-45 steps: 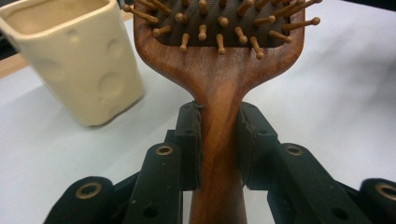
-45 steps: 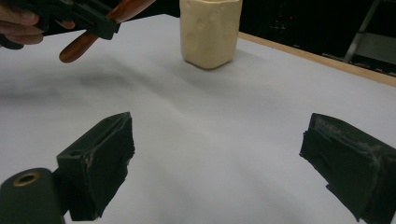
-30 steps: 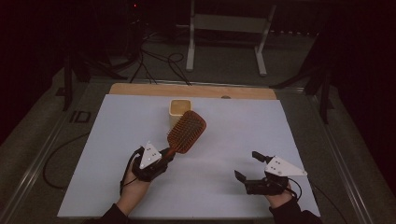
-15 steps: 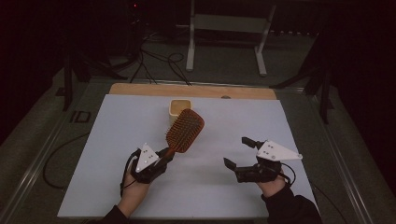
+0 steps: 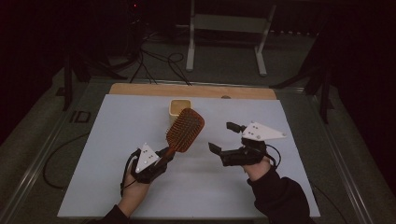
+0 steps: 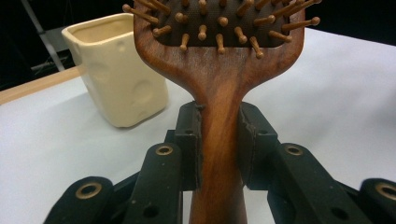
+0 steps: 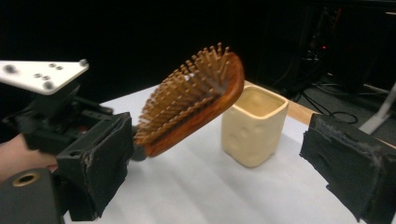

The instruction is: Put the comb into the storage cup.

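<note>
**Hairbrush held up, second hand-held gripper coming in**

I am pinching the hairbrush (image 5: pixel 185 129) by its handle in the left hand-held gripper (image 5: pixel 164 155), lifted clear of the tabletop (image 5: pixel 116 126), just in front of the cream cup (image 5: pixel 180 107). The right hand-held gripper (image 5: pixel 224 137) is hovering beside the head, jaws spread. Next, I judge, I am needing a handover or cup drop.

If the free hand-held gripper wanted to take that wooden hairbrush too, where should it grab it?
Probably the bare wooden edges of the paddle head of the hairbrush, coming from the right, where the right hand-held gripper waits with open jaws. The left hand-held gripper already clamps the narrow handle, leaving little room there. The bristle face tilts toward the right, so pinching the smooth rim, edge to edge, avoids the pins.
</note>
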Available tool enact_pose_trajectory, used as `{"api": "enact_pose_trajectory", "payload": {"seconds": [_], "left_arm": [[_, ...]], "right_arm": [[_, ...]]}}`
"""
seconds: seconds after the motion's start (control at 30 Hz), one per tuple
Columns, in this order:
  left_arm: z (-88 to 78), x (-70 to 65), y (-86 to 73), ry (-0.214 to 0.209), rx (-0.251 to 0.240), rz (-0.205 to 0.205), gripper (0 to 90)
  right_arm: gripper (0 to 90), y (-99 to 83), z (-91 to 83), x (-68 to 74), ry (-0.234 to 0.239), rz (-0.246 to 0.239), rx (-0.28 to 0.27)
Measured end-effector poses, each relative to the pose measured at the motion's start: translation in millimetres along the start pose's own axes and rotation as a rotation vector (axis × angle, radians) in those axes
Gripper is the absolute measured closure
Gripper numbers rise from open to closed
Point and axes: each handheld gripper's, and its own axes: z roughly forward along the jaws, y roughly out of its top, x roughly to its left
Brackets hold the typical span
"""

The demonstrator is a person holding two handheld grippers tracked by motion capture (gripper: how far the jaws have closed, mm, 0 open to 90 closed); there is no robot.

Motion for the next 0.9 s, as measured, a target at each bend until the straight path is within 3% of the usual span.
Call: {"api": "enact_pose_trajectory", "payload": {"seconds": [0.17,0.33,0.67,0.9], "left_arm": [[-0.6,-0.3,0.1,-0.001,-0.001,0.002,73.3],[-1.2,1.2,0.4,0.002,-0.006,-0.001,73.3],[0.2,1.7,0.0,-0.008,0.000,-0.007,73.3],[-0.1,2.2,0.0,-0.010,-0.004,-0.011,73.3]], "right_arm": [[8.3,10.5,13.0,-0.1,-0.019,-0.002,0.008],[8.4,18.3,23.9,2.1,-0.005,-0.004,0.004],[8.4,31.0,45.2,4.6,-0.043,0.120,0.003],[8.3,27.3,61.1,2.9,-0.019,0.238,0.024]]}}
